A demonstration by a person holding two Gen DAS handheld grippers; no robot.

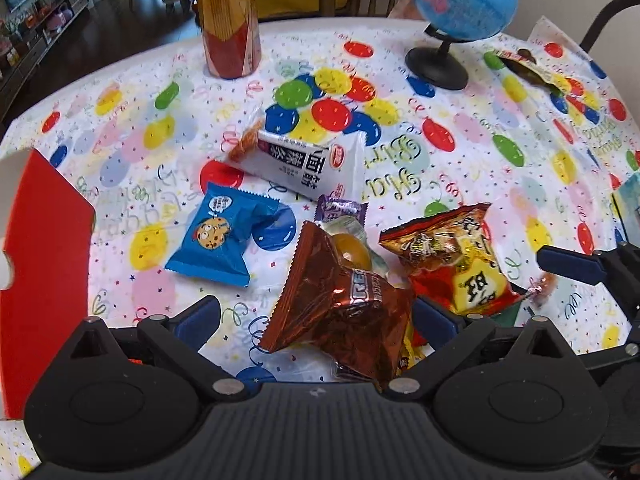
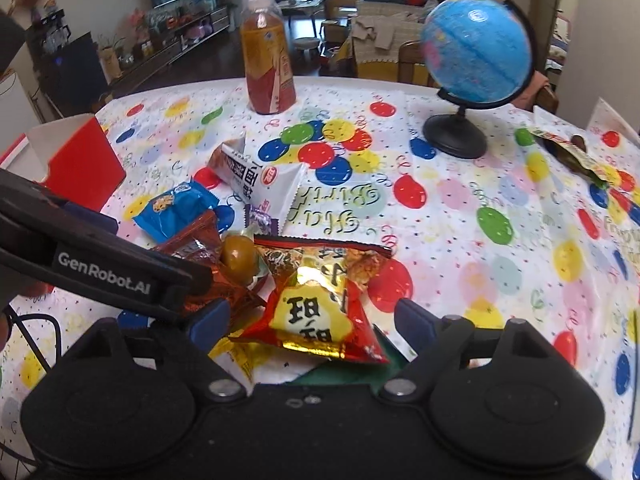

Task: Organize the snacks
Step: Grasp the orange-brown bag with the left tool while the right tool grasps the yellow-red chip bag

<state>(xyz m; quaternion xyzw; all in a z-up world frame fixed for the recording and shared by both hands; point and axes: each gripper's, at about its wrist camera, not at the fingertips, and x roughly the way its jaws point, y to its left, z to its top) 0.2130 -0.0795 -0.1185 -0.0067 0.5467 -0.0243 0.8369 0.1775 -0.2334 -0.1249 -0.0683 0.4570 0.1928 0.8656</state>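
Observation:
A pile of snacks lies on the balloon-print tablecloth. My left gripper (image 1: 320,316) is open, its blue-padded fingers either side of a brown Oreo packet (image 1: 340,304). My right gripper (image 2: 312,326) is open around a red and gold snack bag (image 2: 316,312), which also shows in the left wrist view (image 1: 452,268). A blue cookie packet (image 1: 220,240), a white noodle packet (image 1: 304,164), a small purple sweet (image 1: 340,208) and an amber jelly cup (image 1: 352,256) lie close by. The left gripper's arm (image 2: 100,276) crosses the right wrist view.
A red box (image 1: 44,264) stands at the left edge. A tall orange drink bottle (image 1: 230,20) and a blue globe on a black stand (image 1: 460,4) stand at the back. Another opened wrapper (image 1: 536,68) lies far right. Chairs stand beyond the table.

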